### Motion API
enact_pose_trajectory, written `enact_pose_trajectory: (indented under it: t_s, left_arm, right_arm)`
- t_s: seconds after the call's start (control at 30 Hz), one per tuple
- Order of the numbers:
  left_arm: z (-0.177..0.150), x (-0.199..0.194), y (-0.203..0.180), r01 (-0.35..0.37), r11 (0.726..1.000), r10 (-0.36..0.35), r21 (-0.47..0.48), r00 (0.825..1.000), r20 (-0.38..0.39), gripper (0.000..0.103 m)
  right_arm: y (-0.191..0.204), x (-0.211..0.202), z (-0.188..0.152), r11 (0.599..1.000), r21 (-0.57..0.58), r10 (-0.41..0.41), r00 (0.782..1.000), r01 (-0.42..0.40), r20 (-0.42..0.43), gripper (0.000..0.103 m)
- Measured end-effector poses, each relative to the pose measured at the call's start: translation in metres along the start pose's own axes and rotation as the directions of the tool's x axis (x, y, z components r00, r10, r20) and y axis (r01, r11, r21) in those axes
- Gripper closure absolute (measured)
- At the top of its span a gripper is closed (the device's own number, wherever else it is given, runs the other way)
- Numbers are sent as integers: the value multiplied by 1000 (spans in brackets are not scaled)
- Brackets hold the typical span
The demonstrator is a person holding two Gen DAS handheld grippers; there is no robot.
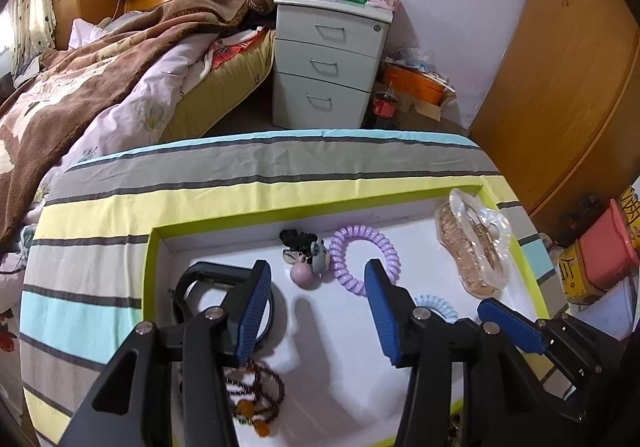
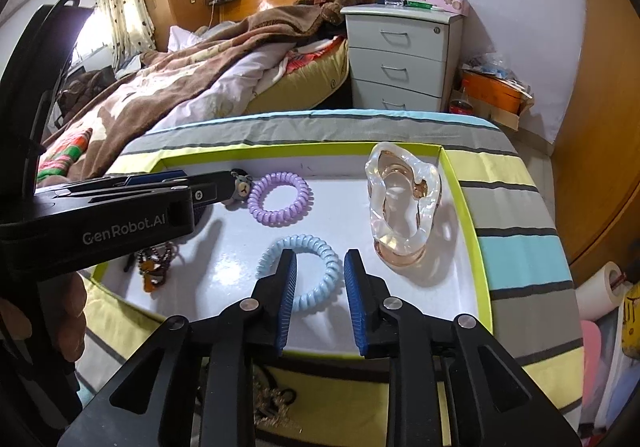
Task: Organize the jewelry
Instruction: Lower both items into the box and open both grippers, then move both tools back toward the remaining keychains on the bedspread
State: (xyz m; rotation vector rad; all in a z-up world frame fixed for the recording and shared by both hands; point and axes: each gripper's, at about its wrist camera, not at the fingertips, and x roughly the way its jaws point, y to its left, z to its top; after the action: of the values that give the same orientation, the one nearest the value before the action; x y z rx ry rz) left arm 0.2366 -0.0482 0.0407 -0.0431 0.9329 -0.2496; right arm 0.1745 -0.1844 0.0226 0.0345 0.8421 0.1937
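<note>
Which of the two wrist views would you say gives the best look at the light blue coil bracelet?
The right wrist view: the light blue coil bracelet lies nearly whole on the white tray, with only its near side behind the right gripper fingers. In the left wrist view only a short arc shows behind a left gripper finger.

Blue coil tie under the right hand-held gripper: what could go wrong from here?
1. The blue coil tie lies between the open pads of the right hand-held gripper; lifting carelessly could snag a loop and drag it.
2. The glass ornament stands close to the right; a sideways swing might tip it.
3. The left hand-held gripper hangs nearby, so the two could collide.
</note>
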Motion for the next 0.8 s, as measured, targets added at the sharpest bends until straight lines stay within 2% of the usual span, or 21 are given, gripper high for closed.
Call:
enact_pose_trajectory:
  t_s: [0.47,0.8]
  left_arm:
    - [-29,-61,-2,4,1000,-3,-7,997,72,48]
    - [-68,-100,13,23,999,-17,-49,994,111,46]
  right_arm:
    - [3,-50,-18,1000,21,9,998,-10,67,77]
    - [1,-70,-44,999,34,21,997,-23,80,77]
